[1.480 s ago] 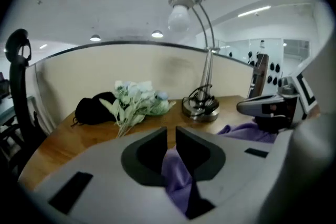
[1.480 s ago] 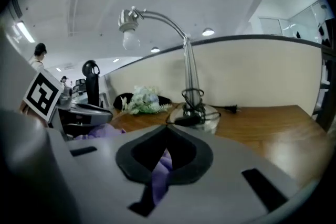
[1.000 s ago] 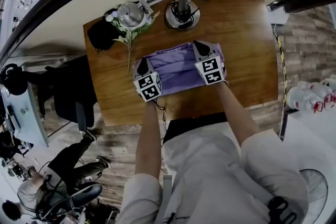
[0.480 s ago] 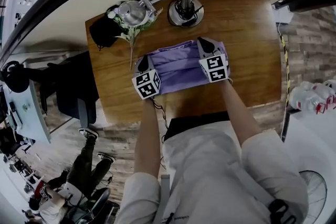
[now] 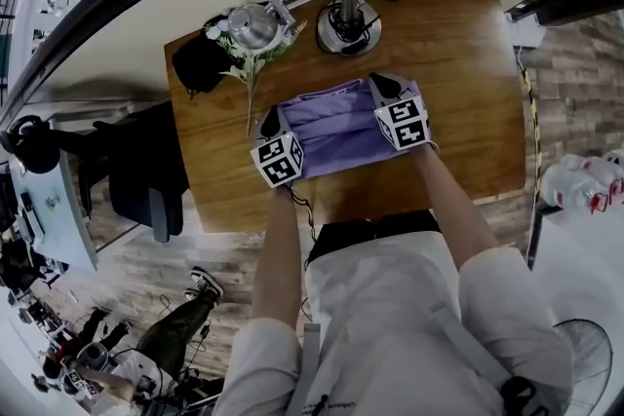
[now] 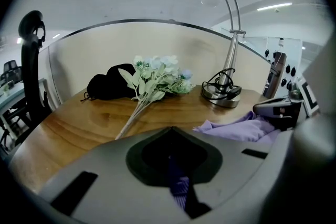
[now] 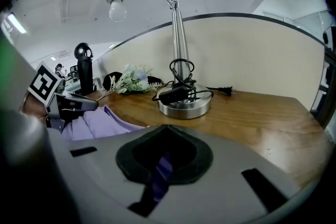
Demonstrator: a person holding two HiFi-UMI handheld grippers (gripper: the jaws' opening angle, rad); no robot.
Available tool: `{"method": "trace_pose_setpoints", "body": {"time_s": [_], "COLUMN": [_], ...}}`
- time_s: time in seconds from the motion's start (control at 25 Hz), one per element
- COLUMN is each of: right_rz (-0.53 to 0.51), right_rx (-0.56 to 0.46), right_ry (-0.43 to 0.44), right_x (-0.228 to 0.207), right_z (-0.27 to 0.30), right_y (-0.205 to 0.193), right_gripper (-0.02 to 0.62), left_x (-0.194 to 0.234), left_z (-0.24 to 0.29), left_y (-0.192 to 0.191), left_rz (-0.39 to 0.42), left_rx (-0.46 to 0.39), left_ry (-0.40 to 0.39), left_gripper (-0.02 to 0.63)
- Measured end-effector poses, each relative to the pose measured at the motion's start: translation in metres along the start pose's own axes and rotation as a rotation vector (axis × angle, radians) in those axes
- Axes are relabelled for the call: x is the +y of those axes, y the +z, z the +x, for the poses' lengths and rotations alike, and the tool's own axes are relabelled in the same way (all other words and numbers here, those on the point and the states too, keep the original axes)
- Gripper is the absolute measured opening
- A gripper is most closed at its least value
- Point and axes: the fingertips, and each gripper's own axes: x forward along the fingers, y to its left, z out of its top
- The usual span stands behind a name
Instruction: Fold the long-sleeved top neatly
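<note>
A purple long-sleeved top (image 5: 341,127) lies partly folded in the middle of the wooden table (image 5: 458,63). My left gripper (image 5: 269,123) is at the top's left edge, and its jaws have just closed further onto the cloth. A strip of purple fabric shows pinched between them in the left gripper view, where that gripper (image 6: 177,170) fills the lower frame. My right gripper (image 5: 381,86) is at the top's far right corner. It is shut on the fabric too, as the right gripper view (image 7: 160,165) shows. The bunched top (image 6: 247,128) lies between both grippers.
A silver desk lamp (image 5: 346,24) with a coiled cord stands at the table's back, its head (image 5: 252,24) bent to the left. A spray of artificial flowers (image 5: 249,63) and a black bundle (image 5: 200,63) lie at the back left. A dark office chair (image 5: 136,170) stands left of the table.
Both grippers and the top keep their places on the table. Only the head view has shifted slightly, and a person on the floor at the lower left has moved.
</note>
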Motion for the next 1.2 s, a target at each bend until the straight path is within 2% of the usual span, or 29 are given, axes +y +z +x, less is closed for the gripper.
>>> {"method": "trace_pose_setpoints", "body": {"time_s": [0.28, 0.48, 0.56, 0.68, 0.76, 0.84, 0.92, 1.04, 1.12, 1.2], "right_rz": [0.006, 0.062, 0.142, 0.257, 0.326, 0.390, 0.468, 0.573, 0.574, 0.595], "right_rx": [0.017, 0.066, -0.013, -0.156, -0.163, -0.128, -0.096, -0.047, -0.002, 0.019], "right_ry": [0.003, 0.019, 0.003, -0.056, -0.084, -0.113, -0.132, -0.122, -0.127, -0.094], "right_x": [-0.002, -0.004, -0.011, -0.031, -0.044, -0.056, -0.065, -0.067, -0.068, -0.066], "right_z": [0.002, 0.006, -0.012, -0.062, -0.093, -0.117, -0.135, -0.147, -0.144, -0.138], "right_y": [-0.001, -0.003, 0.013, 0.033, 0.017, -0.014, -0.044, -0.074, -0.083, -0.083], "right_gripper": [0.005, 0.005, 0.005, 0.005, 0.006, 0.051, 0.058, 0.121, 0.152, 0.179], "left_x": [-0.001, -0.002, -0.001, -0.010, -0.029, -0.055, -0.085, -0.121, -0.137, -0.149], "left_z": [-0.001, 0.002, -0.008, -0.040, -0.060, -0.072, -0.075, -0.066, -0.056, -0.046], "left_y": [0.000, -0.001, 0.007, 0.026, 0.032, 0.032, 0.028, 0.019, 0.012, 0.003], "left_rz": [-0.024, -0.035, -0.048, 0.021, 0.065, 0.066, 0.059, 0.042, 0.036, 0.041], "left_rx": [-0.006, 0.026, -0.016, -0.130, -0.174, -0.195, -0.194, -0.154, -0.117, -0.075], "left_ry": [-0.027, -0.059, -0.073, -0.077, -0.104, -0.144, -0.185, -0.235, -0.256, -0.266], "left_gripper": [0.023, 0.023, 0.023, 0.023, 0.023, 0.023, 0.023, 0.023, 0.023, 0.023]}}
